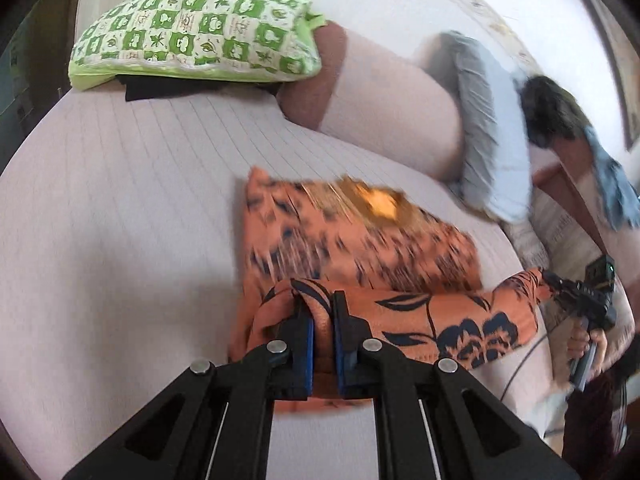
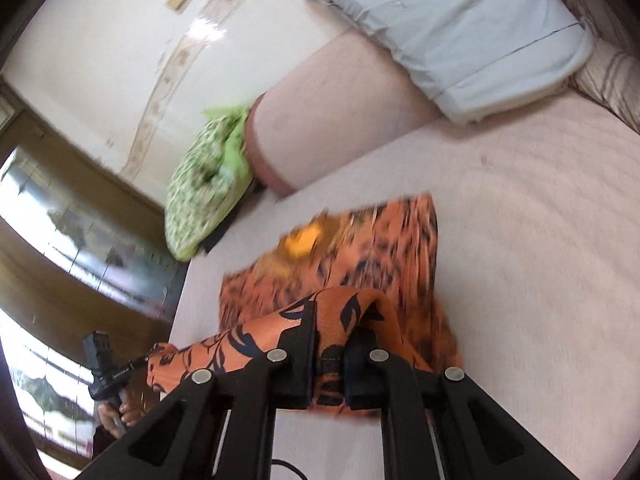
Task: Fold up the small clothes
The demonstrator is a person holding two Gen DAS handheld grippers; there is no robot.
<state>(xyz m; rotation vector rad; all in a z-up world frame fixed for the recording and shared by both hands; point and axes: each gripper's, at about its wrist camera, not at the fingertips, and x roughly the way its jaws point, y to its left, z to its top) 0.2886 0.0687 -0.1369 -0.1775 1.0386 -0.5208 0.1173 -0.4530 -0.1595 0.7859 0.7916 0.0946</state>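
I count one orange flowered garment (image 1: 360, 248) on the pale bed (image 1: 120, 208), two pillows at the far side, a green checked one (image 1: 192, 28) on the left and a grey one (image 1: 492, 128) on the right. My left gripper (image 1: 322, 312) and right gripper (image 2: 330, 336) each have their fingers clenched on the garment's near edge, lifted into a roll between them. Bare sheet lies open to the left. Both point downward.

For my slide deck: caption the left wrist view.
Left tool and right tool lift the orange floral garment off the bed.
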